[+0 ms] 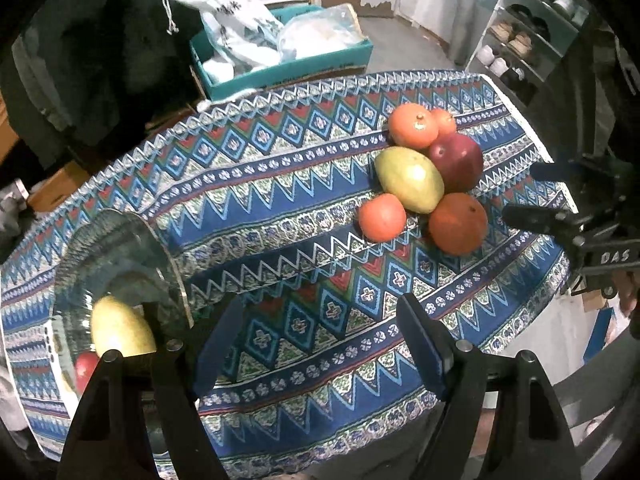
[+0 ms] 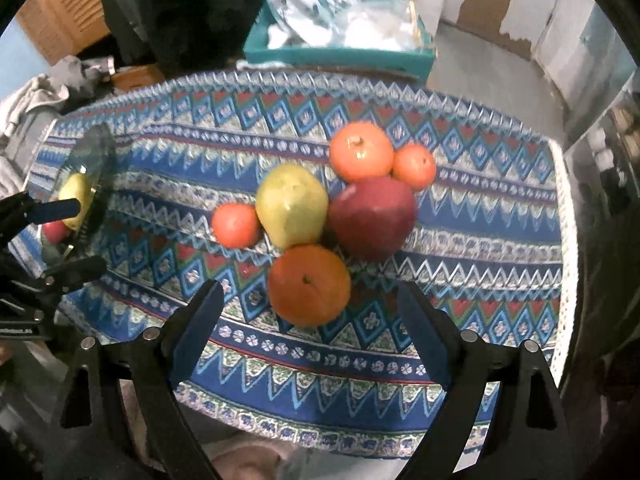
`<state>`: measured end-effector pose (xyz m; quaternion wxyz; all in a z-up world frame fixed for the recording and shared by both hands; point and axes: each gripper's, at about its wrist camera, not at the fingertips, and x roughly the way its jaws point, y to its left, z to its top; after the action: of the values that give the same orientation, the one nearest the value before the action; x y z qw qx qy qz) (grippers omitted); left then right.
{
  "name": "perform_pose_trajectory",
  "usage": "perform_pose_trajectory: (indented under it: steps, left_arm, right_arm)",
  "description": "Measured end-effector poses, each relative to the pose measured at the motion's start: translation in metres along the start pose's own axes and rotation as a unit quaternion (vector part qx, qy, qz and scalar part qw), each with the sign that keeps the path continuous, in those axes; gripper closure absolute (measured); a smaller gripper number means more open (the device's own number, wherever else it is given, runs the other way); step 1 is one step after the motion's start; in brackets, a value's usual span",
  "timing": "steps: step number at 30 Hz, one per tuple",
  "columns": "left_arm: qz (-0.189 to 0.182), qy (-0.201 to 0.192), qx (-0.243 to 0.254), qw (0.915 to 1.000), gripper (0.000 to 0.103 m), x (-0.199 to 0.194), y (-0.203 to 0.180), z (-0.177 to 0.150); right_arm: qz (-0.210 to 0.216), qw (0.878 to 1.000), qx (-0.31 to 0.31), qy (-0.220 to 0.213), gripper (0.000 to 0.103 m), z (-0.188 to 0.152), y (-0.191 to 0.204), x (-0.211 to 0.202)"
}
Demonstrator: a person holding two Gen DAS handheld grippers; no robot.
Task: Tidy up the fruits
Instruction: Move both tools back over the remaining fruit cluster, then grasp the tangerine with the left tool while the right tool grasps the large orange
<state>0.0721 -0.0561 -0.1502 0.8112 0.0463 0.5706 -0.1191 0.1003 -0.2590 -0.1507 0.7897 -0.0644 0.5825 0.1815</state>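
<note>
The table point(image 1: 280, 184) wears a bright blue patterned cloth, with a teal box point(image 1: 280, 60) behind it. Your fruits sit in one pile, touching each other, so they are easy to reach. Your right gripper point(image 2: 310, 322) has its jaws wide apart with nothing in them, and the big orange point(image 2: 309, 285) sits just ahead, between the tips, so it looks like your next pick. Behind it lie the mango point(image 2: 291, 210) and the red apple point(image 2: 372, 218). Your left gripper point(image 1: 316, 344) is also apart and empty over bare cloth. Off its left jaw sits the glass bowl point(image 1: 132, 248), where a yellow fruit point(image 1: 120, 330) already rests.
</note>
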Motion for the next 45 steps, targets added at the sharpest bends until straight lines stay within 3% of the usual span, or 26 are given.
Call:
perform_pose_trajectory:
  steps: [9,22,25,30,40,45]
  left_arm:
    - [0.004,0.013,0.004,0.9999,0.023,0.03,-0.003,0.005]
    - [-0.011,0.032,-0.005,0.9994,0.023,0.055,-0.007,0.018]
    - [-0.02,0.031,-0.007,0.9993,0.021,0.059,-0.011,0.024]
    - [-0.013,0.034,0.013,0.9993,0.018,0.07,-0.024,0.032]
    - [-0.005,0.051,0.019,0.9985,0.018,0.095,-0.043,0.049]
    - [0.001,0.058,0.024,0.9981,0.018,0.109,-0.051,0.056]
  right_arm:
    - [0.013,0.999,0.018,0.036,0.014,-0.003,-0.01,0.05]
    - [0.026,0.999,0.013,0.039,0.018,-0.002,-0.009,0.086]
    - [0.045,0.998,0.011,0.034,0.033,-0.002,-0.009,0.085]
    - [0.033,0.999,0.011,0.025,0.033,-0.008,-0.01,0.078]
    - [0.001,0.999,0.047,0.006,0.034,-0.024,-0.049,0.05]
    - [0.006,0.998,0.068,-0.003,0.033,-0.023,-0.07,0.046]
